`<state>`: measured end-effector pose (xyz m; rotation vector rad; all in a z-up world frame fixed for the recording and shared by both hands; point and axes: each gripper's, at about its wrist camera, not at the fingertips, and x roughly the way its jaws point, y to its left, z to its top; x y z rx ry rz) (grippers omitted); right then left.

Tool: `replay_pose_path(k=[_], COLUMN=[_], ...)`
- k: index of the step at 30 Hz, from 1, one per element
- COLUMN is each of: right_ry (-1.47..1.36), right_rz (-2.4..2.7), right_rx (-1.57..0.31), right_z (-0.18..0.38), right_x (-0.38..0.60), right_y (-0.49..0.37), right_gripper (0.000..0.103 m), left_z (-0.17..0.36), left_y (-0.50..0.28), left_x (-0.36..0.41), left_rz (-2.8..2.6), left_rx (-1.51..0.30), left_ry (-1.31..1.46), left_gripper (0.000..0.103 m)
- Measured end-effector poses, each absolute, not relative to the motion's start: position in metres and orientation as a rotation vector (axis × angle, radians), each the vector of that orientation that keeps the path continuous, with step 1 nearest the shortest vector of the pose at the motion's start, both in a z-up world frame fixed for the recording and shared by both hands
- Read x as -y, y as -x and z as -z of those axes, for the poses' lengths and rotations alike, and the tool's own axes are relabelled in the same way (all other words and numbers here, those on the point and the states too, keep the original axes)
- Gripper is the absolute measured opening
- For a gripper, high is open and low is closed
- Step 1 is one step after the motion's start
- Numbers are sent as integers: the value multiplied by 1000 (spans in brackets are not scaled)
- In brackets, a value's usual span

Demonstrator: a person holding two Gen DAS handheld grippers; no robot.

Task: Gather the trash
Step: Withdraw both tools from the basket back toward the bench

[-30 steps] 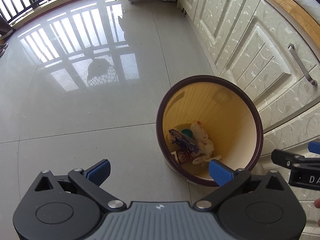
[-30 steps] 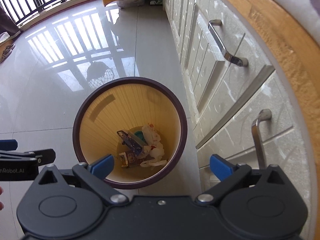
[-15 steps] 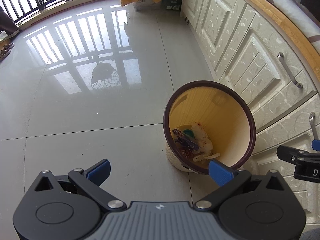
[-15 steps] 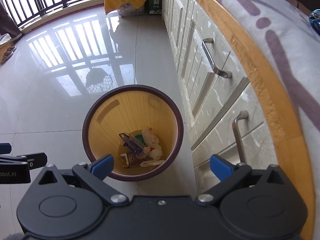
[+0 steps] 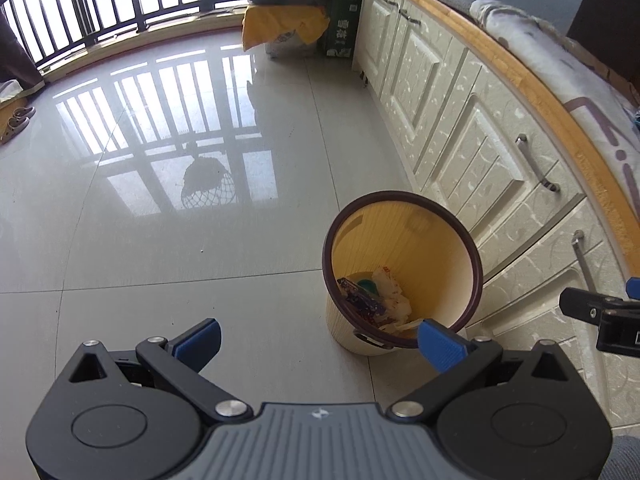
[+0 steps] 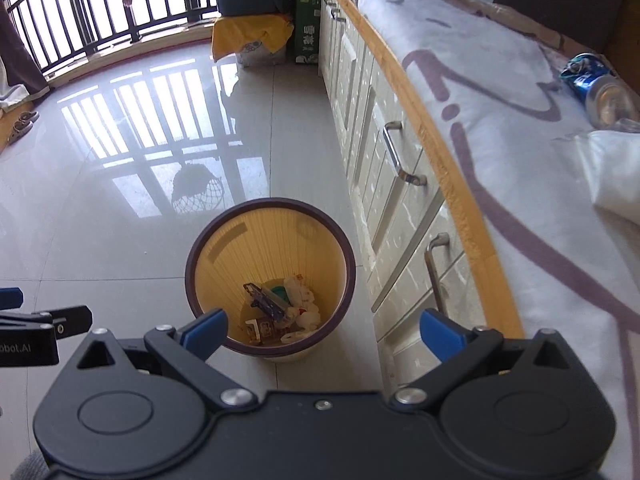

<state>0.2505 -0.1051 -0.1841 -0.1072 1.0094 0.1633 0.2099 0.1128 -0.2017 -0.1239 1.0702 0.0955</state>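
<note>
Blue-padded, both the left hand-held gripper (image 5: 318, 338) and right hand-held gripper (image 6: 324, 330) are hovering released and empty above the bin (image 6: 270, 280), while a can (image 6: 596, 90) is lying ahead-right, awaiting collection.

A yellow bin (image 6: 224, 248) with a dark purple rim stands by cream embossed cabinets (image 6: 384, 184).

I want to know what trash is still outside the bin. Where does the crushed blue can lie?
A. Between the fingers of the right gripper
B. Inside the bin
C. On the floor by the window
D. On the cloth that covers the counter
D: the crushed blue can lies on the white cloth on the counter, away from the bin.
</note>
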Motion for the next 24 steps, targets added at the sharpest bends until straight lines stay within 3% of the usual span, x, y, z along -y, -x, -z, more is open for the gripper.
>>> replay_pose_path(k=[24], right_ry=[70], right_rz=[-70], right_rx=[-750], right_z=[93], right_x=[171], right_y=[-173], right_gripper=[103], left_z=[115], left_y=[-159], left_x=[-72], left_rz=[-6], left_rx=[-805], left_ry=[151], left_gripper=[103])
